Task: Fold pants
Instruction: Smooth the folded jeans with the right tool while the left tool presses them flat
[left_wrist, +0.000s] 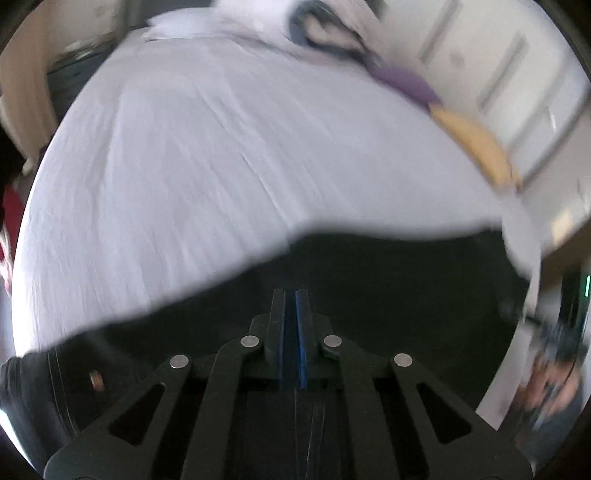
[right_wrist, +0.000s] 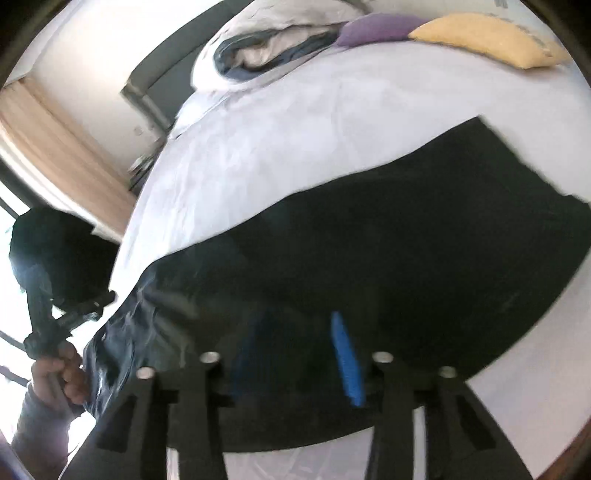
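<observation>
While the pants (right_wrist: 369, 236) are spread flat across the near part of the bed (left_wrist: 207, 155), their dark cloth is seen in both wrist views, with one straight end lying toward the far right of the right wrist view. At the near left edge of the bed the cloth is bunched and wrinkled. In the left wrist view a small round button (left_wrist: 96, 380) is seen on the cloth at lower left.

The left gripper (left_wrist: 290, 295) is held over the pants with its blue pads (left_wrist: 302, 332) drawn almost together; only a thin slit is left between them. Whether cloth is pinched in that slit cannot be told. The right gripper (right_wrist: 295, 328) is held over the pants with its jaws roughly half apart. One blue pad (right_wrist: 347, 362) is seen sharply and the other is blurred. Dark cloth fills the gap behind them, and it cannot be told whether anything is gripped.

A hand (right_wrist: 59, 373) is seen at the left edge of the right wrist view, wrapped round a dark handle.

Farther up the white sheet, a rumpled duvet (right_wrist: 266, 40) is piled at the head of the bed. Just beside it a purple pillow (right_wrist: 373, 29) and a yellow pillow (right_wrist: 487, 37) are laid side by side. A curtain (right_wrist: 55, 147) is seen by the window beyond the bed.
</observation>
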